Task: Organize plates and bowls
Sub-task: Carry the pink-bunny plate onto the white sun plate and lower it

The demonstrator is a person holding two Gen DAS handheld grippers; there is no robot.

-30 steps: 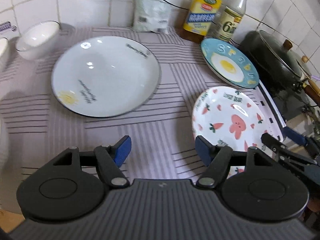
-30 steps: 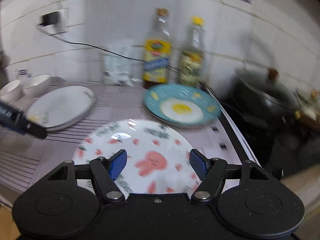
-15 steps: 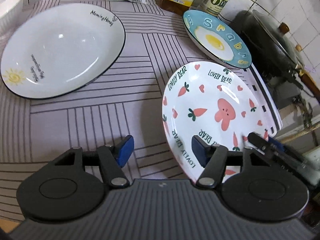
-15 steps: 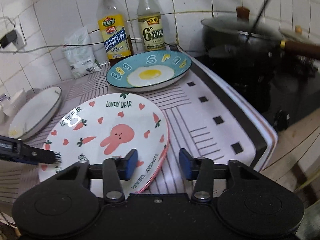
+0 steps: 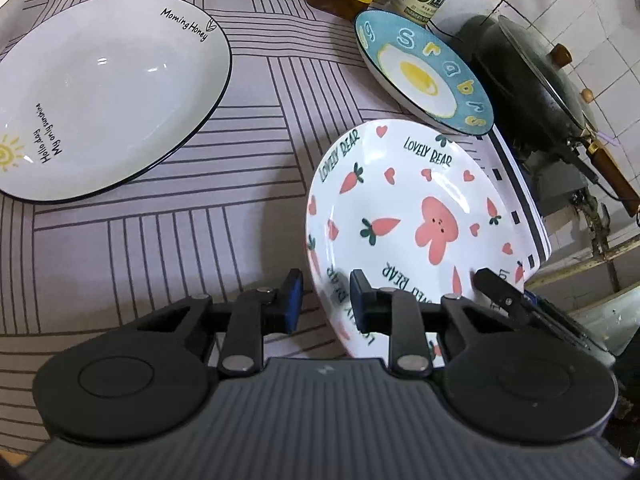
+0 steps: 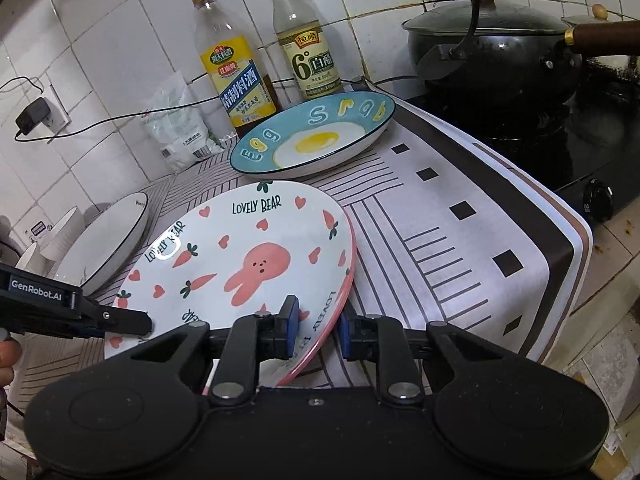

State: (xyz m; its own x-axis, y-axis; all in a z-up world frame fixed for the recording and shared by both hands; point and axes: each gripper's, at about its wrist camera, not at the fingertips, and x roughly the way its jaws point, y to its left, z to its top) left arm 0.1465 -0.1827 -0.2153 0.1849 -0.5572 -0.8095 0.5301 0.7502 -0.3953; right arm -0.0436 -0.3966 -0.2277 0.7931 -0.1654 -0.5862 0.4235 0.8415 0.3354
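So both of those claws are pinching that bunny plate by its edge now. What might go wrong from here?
1. The left gripper and right gripper, jaws just closing, hold only the thin rim of the bunny plate; glazed ceramic might slip out.
2. Uneven lifting could tilt it or strain the rim.
3. The egg plate sits close behind, so a swing forward may knock it.

It is a home kitchen. The wall (image 6: 120,40) has white tiles, and a black lidded pot (image 6: 492,52) stands on a gas stove (image 6: 560,152). Beside it, two bottles of seasoning (image 6: 236,80) and printed plates (image 6: 312,136) are on a cloth-covered counter (image 6: 440,220).
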